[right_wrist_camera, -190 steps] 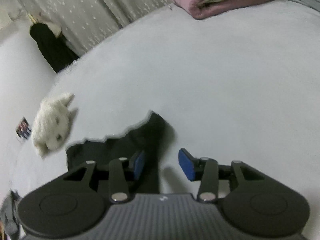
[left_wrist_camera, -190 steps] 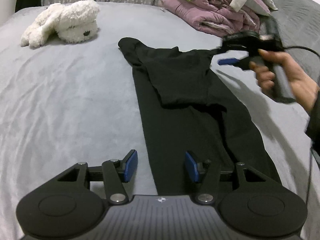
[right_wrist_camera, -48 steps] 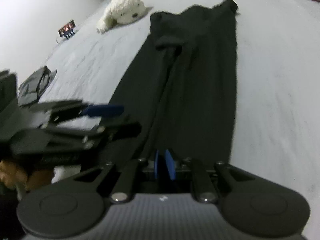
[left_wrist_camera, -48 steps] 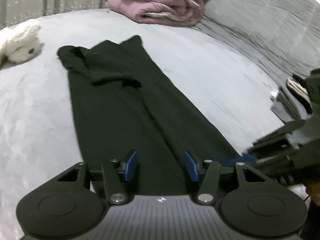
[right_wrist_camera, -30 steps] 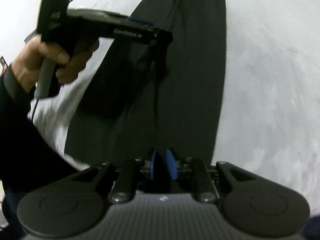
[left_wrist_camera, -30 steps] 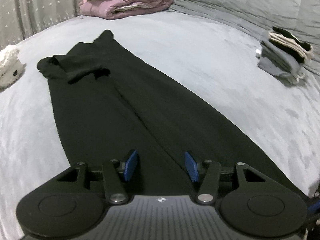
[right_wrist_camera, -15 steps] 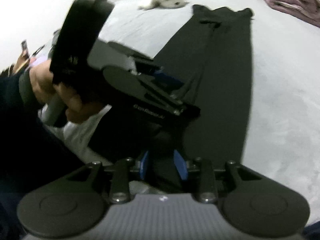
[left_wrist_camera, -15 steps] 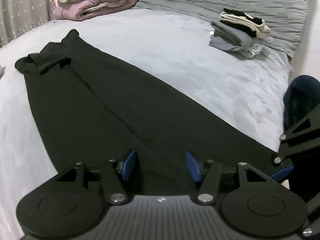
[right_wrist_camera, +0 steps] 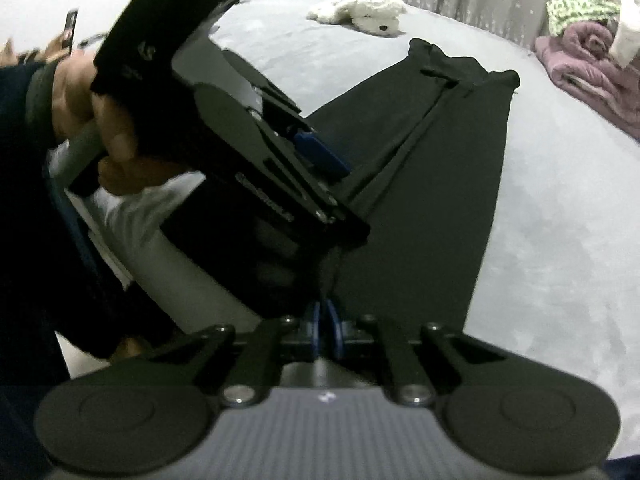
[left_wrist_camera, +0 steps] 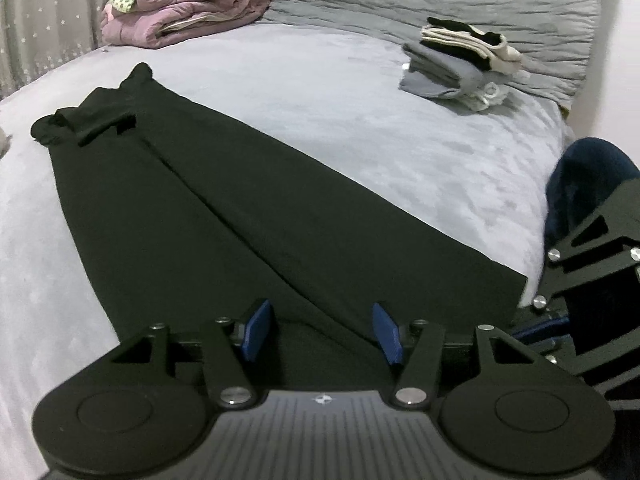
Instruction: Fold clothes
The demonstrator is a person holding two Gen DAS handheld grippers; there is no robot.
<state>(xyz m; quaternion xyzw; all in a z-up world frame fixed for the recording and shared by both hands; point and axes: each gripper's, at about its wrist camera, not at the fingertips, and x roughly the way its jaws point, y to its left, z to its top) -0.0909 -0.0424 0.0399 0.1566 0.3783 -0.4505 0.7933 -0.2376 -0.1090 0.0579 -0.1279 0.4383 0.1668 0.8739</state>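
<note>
A long black garment lies flat on the grey bed, folded lengthwise, its far end bunched near the top left. My left gripper hovers open over the near hem, with fabric below its blue pads but not pinched. In the right wrist view a hand holds that gripper at the left, and one of its blue pads shows. My right gripper is at the hem's near corner, its jaws closing tight on a raised fold of the black garment.
A stack of folded clothes sits at the far right of the bed, and a purple quilt pile at the back. A white plush toy lies beyond the garment's far end. A knee in dark blue stands at the bed's edge.
The right gripper's jaws parted a little, then shut on the hem while the wrist rolled. The left gripper slid along the near hem, bringing the folded stack into view; it stayed open.
</note>
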